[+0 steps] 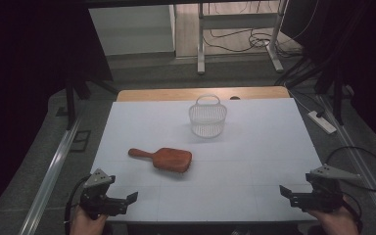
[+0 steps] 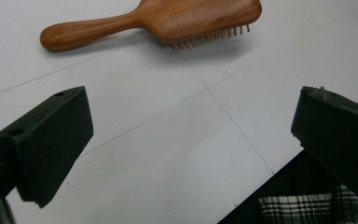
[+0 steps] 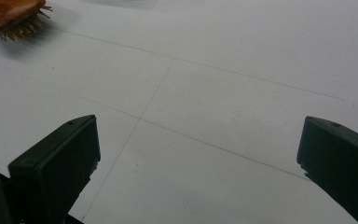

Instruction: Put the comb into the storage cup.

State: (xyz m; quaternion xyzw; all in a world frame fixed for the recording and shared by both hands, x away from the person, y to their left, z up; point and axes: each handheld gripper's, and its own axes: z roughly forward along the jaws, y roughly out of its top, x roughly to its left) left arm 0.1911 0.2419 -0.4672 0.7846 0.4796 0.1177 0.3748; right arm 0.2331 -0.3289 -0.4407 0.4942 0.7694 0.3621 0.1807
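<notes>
A brown wooden hairbrush (image 1: 161, 158) lies bristles down on the white table (image 1: 254, 147), its handle pointing left. Behind it a white wire basket (image 1: 207, 117) with a loop handle stands upright. At the near left corner a hand holds my left gripper (image 1: 128, 201), open and pointing right, well short of the brush. My right gripper (image 1: 286, 194) is at the near right corner, open and pointing left. The left gripper view has the hairbrush (image 2: 168, 18) beyond the wide-apart jaws of my left gripper (image 2: 191, 126). In the right gripper view, nothing is between the jaws of my right gripper (image 3: 198, 154); the brush's head (image 3: 9, 16) is far left.
The table's wooden far edge (image 1: 200, 94) borders a grey floor. A power strip (image 1: 321, 122) lies on the floor to the right, a metal rail (image 1: 54, 166) runs along the left. Plaid cloth (image 2: 298, 207) sits below the near table edge.
</notes>
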